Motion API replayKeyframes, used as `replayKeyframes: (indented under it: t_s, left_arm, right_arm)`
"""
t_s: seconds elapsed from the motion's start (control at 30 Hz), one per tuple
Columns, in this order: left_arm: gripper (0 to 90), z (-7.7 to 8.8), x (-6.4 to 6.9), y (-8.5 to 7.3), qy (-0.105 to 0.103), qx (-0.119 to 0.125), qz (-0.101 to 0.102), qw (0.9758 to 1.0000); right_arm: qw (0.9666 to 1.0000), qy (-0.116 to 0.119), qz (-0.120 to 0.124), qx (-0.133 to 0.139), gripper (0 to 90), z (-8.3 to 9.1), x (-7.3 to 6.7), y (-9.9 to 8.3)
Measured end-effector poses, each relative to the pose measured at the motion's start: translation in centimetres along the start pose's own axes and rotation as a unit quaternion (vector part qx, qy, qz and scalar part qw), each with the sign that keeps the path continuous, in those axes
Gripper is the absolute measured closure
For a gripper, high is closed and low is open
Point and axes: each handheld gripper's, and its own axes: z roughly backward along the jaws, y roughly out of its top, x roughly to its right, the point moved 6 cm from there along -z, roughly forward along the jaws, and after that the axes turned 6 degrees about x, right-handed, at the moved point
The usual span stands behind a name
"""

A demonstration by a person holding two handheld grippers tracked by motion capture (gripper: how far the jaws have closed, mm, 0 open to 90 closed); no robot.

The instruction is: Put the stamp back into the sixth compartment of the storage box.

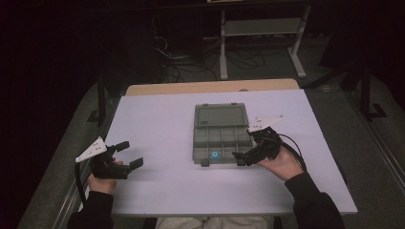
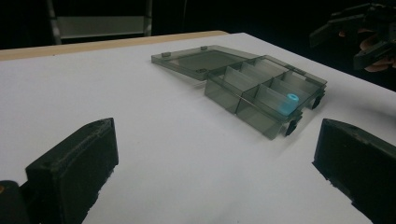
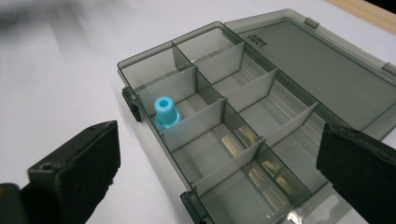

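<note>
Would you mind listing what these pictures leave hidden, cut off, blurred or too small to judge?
- Blue part: its base sits behind a divider of the organizer box in the right gripper view, and it is too small in the high view.
- Embossed text on the lid: too small to read in the right gripper view.
- Box's near corner: cut off by the bottom edge in the right gripper view.
- Table: top left corner blurred in the right gripper view.
</note>
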Motion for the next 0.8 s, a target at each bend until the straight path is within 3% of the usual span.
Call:
replayKeyframes:
  t_s: [0.43,0.8]
  left_arm:
    - [0.0,0.0,0.1,0.0,0.0,0.002,0.001,1.0]
    - [0.0,0.0,0.1,0.0,-0.002,0.002,0.001,1.0]
  right_arm:
    - [0.9981,-0.014,-0.02,0.056,0.0,1.9,0.5,-1.2]
    - [0.9961,-0.028,-0.028,0.078,0.0,3.3,0.6,-2.6]
